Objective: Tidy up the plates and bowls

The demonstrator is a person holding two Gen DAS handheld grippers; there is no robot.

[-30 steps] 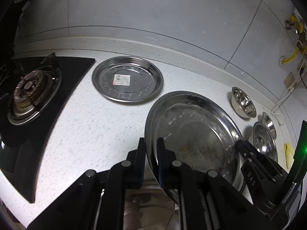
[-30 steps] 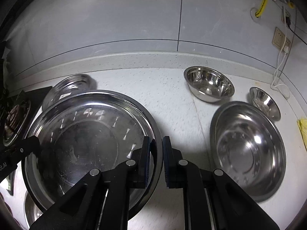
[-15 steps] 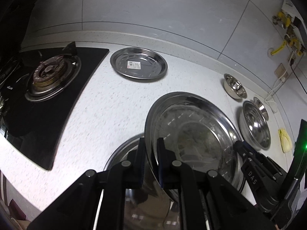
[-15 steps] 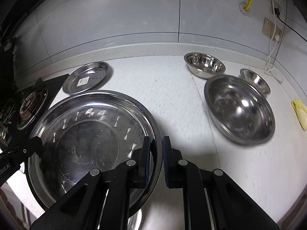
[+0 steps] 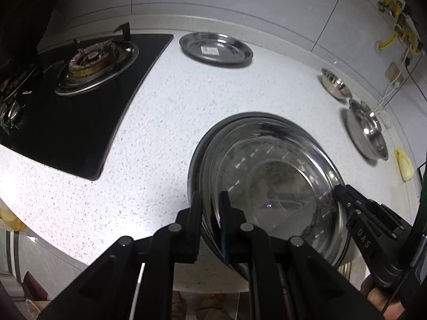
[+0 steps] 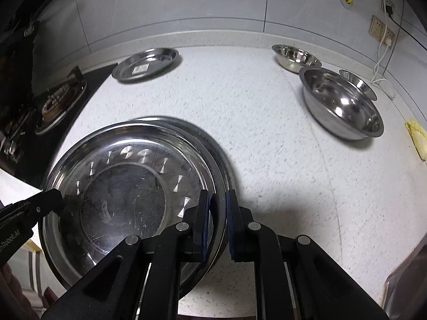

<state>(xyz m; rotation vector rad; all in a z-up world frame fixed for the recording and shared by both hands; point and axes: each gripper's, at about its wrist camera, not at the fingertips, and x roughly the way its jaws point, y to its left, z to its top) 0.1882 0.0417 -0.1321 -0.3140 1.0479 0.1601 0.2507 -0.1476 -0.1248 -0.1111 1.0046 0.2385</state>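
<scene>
A large steel plate (image 5: 272,176) (image 6: 125,186) is held at both sides over another large plate (image 6: 213,149) on the white counter. My left gripper (image 5: 209,205) is shut on its left rim. My right gripper (image 6: 217,205) is shut on its right rim and shows in the left wrist view (image 5: 339,190). A smaller steel plate with a label (image 5: 216,49) (image 6: 145,64) lies at the back. Three steel bowls stand at the right: a large one (image 6: 344,109), a medium one (image 6: 295,57) and a small one (image 6: 359,82).
A black gas hob (image 5: 80,80) (image 6: 48,106) lies at the left. A yellow cloth (image 6: 417,136) lies by the counter's right edge. Wall sockets and a white cable (image 6: 384,42) are at the back right. The counter's front edge is just below the grippers.
Both grippers have pulled back toward the counter's front edge with the large plate. It now hangs over a second large plate that came into view beneath it.
</scene>
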